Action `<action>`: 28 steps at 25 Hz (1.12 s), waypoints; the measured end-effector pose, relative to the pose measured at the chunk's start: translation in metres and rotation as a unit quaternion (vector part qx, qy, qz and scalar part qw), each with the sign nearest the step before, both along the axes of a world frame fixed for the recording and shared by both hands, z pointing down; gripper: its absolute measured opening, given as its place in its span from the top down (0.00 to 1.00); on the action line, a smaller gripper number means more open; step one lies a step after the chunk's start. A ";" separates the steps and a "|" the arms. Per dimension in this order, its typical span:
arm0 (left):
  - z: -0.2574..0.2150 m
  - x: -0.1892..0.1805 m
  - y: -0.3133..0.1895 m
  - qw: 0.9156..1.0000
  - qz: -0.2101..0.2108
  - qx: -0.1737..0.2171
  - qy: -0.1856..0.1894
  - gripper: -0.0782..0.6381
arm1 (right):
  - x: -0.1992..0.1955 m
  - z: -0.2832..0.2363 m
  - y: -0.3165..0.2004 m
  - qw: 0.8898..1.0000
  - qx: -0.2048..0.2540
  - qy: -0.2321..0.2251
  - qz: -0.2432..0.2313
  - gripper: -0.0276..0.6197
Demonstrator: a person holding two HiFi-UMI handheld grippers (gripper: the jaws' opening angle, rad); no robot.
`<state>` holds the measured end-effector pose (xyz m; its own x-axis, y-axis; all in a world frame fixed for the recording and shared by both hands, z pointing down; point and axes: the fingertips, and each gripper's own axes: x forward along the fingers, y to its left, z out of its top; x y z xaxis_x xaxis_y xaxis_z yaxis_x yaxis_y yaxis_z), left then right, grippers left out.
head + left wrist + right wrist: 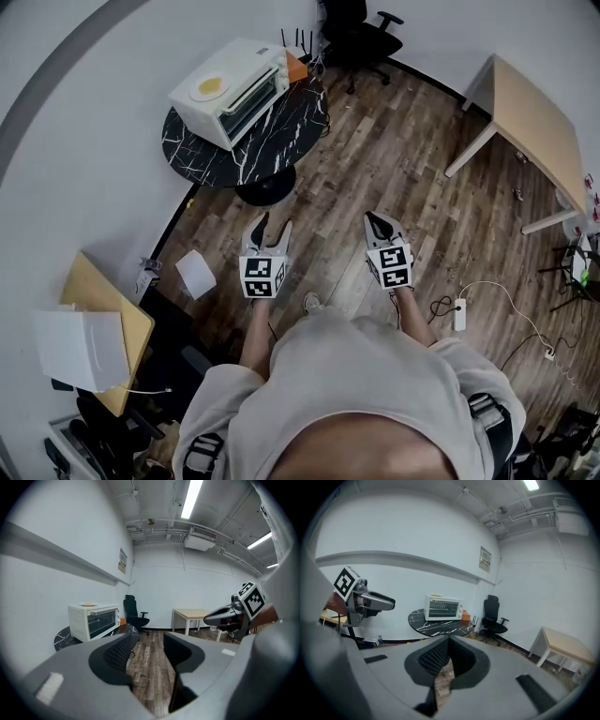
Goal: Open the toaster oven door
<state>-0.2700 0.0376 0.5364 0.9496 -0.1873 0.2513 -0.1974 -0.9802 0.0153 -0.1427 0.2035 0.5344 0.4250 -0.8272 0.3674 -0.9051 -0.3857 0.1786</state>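
Note:
The white toaster oven [230, 89] stands with its door closed on a round black marble table [253, 150], far ahead of both grippers. A yellow plate lies on its top. It also shows in the left gripper view as the toaster oven [93, 620] at mid-left, and in the right gripper view as the toaster oven [444, 607] at centre. My left gripper [272, 225] hangs open over the wooden floor with nothing between its jaws. My right gripper [376, 222] is beside it, tips together, holding nothing.
An orange box [296, 67] sits on the table next to the oven. A black office chair [361, 37] stands behind the table. A light wooden table [534, 122] is at the right, a small desk [103, 328] at the left, and a power strip [459, 314] with cables lies on the floor.

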 end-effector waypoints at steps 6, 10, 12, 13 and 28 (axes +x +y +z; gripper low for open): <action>-0.004 0.032 -0.038 1.000 0.013 0.001 0.004 0.58 | 0.029 -0.001 -0.034 1.000 -0.004 0.005 0.012 0.94; -0.003 0.046 -0.060 1.000 0.017 0.002 0.004 0.58 | 0.040 -0.003 -0.056 1.000 -0.003 0.006 0.014 0.94; 0.000 0.051 -0.067 1.000 0.020 0.003 0.000 0.58 | 0.043 0.000 -0.063 1.000 -0.004 0.005 0.015 0.94; 0.001 0.054 -0.070 1.000 0.022 0.003 -0.001 0.58 | 0.045 0.001 -0.066 1.000 -0.004 0.005 0.016 0.94; 0.011 0.093 -0.084 0.999 0.044 0.003 -0.008 0.58 | 0.078 0.017 -0.070 0.999 -0.008 -0.005 0.043 0.94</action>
